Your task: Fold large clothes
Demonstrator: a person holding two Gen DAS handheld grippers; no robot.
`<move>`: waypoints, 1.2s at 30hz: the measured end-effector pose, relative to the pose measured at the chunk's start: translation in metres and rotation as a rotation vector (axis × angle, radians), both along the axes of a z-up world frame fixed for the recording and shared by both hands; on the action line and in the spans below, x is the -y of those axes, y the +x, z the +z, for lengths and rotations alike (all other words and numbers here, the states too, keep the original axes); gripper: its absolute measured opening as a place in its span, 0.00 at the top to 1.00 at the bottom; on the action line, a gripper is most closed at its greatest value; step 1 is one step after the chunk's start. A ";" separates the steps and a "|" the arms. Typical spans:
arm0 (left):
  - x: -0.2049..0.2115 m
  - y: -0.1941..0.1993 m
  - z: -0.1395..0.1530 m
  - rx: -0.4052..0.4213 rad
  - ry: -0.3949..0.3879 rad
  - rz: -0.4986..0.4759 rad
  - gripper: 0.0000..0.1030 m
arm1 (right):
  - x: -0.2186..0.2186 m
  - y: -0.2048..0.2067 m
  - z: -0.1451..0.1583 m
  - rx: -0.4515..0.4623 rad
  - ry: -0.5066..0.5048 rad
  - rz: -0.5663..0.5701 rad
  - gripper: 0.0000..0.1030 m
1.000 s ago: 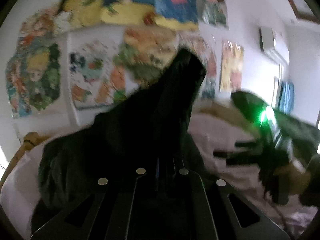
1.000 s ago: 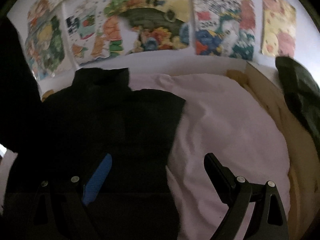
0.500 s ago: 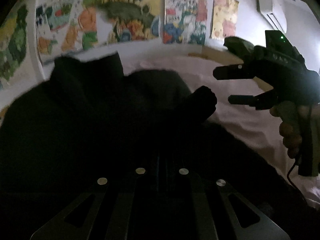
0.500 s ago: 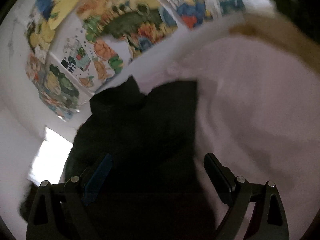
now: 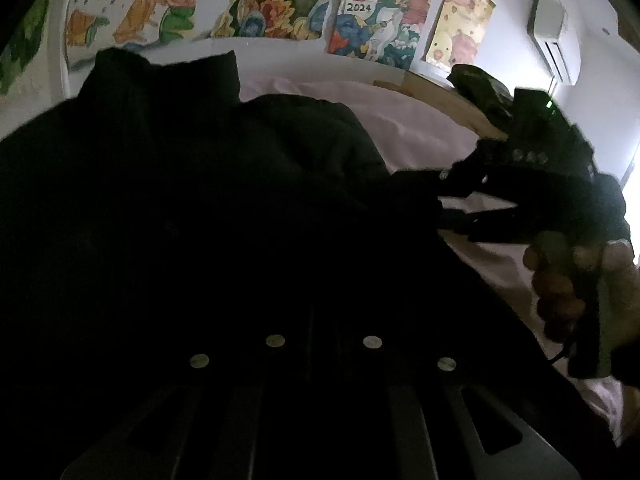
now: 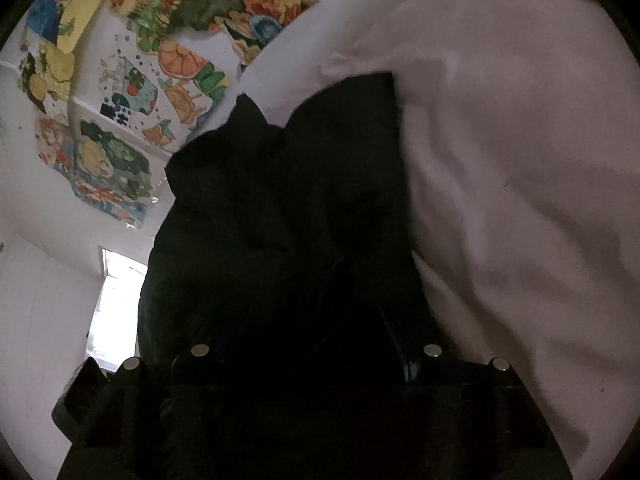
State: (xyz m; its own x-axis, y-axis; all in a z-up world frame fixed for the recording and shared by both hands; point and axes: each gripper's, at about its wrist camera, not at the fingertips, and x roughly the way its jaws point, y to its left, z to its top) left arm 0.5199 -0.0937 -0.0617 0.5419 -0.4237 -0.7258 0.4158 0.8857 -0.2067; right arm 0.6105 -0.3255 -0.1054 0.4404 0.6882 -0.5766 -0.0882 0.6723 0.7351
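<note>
The black garment lies spread on the bed, covering the left and centre of the left wrist view from about 9 o'clock round to 3 o'clock, its collar end standing up toward 11 o'clock by the wall. In the right wrist view the same garment runs from 6 o'clock up to 12 o'clock, with pale pink bedding filling the side from 1 to 5 o'clock.

The left tool sits at 6 o'clock of its own view, jaws narrow and shut; it is too dark to tell whether cloth is pinched between them.

The right tool shows at 3 o'clock in the left wrist view, held by a hand at 4 o'clock, its tips at the garment's right edge. Its jaws are closing, and in its own view black cloth lies between the right tool fingers; whether the pads already press it cannot be told.

Colourful posters cover the wall from 10 to 1 o'clock, and an air conditioner hangs at 2 o'clock.
</note>
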 end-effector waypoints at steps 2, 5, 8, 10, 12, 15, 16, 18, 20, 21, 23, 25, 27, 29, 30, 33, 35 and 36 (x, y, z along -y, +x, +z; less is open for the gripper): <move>-0.003 0.001 0.000 -0.018 -0.014 -0.005 0.93 | -0.002 0.003 -0.004 -0.016 0.016 0.001 0.57; -0.004 0.000 0.001 -0.028 -0.018 -0.016 0.91 | -0.004 0.007 -0.005 -0.018 0.004 0.000 0.74; -0.004 -0.007 0.005 -0.051 -0.062 -0.065 0.59 | -0.005 0.007 -0.001 0.007 -0.028 -0.006 0.89; -0.005 -0.015 0.010 -0.062 -0.107 -0.088 0.39 | -0.008 0.005 0.007 0.043 -0.060 -0.004 0.92; -0.008 -0.023 0.018 -0.057 -0.126 -0.105 0.38 | -0.012 0.004 0.018 0.090 -0.111 -0.004 0.92; -0.028 -0.030 0.033 -0.063 -0.167 -0.078 0.38 | -0.014 0.000 0.040 0.181 -0.162 -0.026 0.92; -0.036 -0.032 0.039 -0.050 -0.175 -0.057 0.38 | -0.013 -0.001 0.048 0.214 -0.179 -0.039 0.92; -0.064 -0.035 0.052 -0.012 -0.185 0.034 0.38 | -0.013 -0.003 0.061 0.275 -0.216 -0.067 0.92; -0.094 -0.037 0.062 0.010 -0.194 0.144 0.38 | -0.014 -0.003 0.069 0.322 -0.264 -0.090 0.92; -0.109 -0.037 0.065 0.019 -0.189 0.206 0.38 | -0.016 -0.001 0.069 0.330 -0.288 -0.090 0.92; -0.146 -0.036 0.071 0.056 -0.146 0.360 0.38 | -0.024 0.003 0.063 0.323 -0.357 -0.077 0.92; -0.177 -0.030 0.074 0.080 -0.078 0.482 0.34 | -0.033 0.006 0.055 0.301 -0.434 -0.080 0.84; -0.202 -0.021 0.072 0.098 -0.008 0.551 0.33 | -0.037 0.009 0.050 0.280 -0.508 -0.096 0.74; -0.217 -0.009 0.066 0.108 0.066 0.578 0.33 | -0.037 0.006 0.053 0.319 -0.585 -0.143 0.73; -0.225 -0.003 0.063 0.111 0.102 0.593 0.33 | -0.037 0.002 0.057 0.353 -0.632 -0.171 0.74; -0.239 0.014 0.049 0.100 0.129 0.610 0.33 | -0.050 -0.008 0.072 0.485 -0.697 -0.151 0.73; -0.246 0.024 0.036 0.076 0.132 0.605 0.33 | -0.066 -0.012 0.074 0.550 -0.694 -0.052 0.73; -0.250 0.026 0.030 0.065 0.132 0.595 0.33 | -0.075 -0.013 0.072 0.561 -0.688 0.007 0.73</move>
State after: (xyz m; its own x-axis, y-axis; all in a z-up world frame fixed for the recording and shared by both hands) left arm 0.5463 0.1561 -0.0322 0.7029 0.0564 -0.7091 -0.1499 0.9862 -0.0701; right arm 0.5971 -0.2504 -0.0335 0.7794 0.2726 -0.5641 -0.3198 0.9473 0.0159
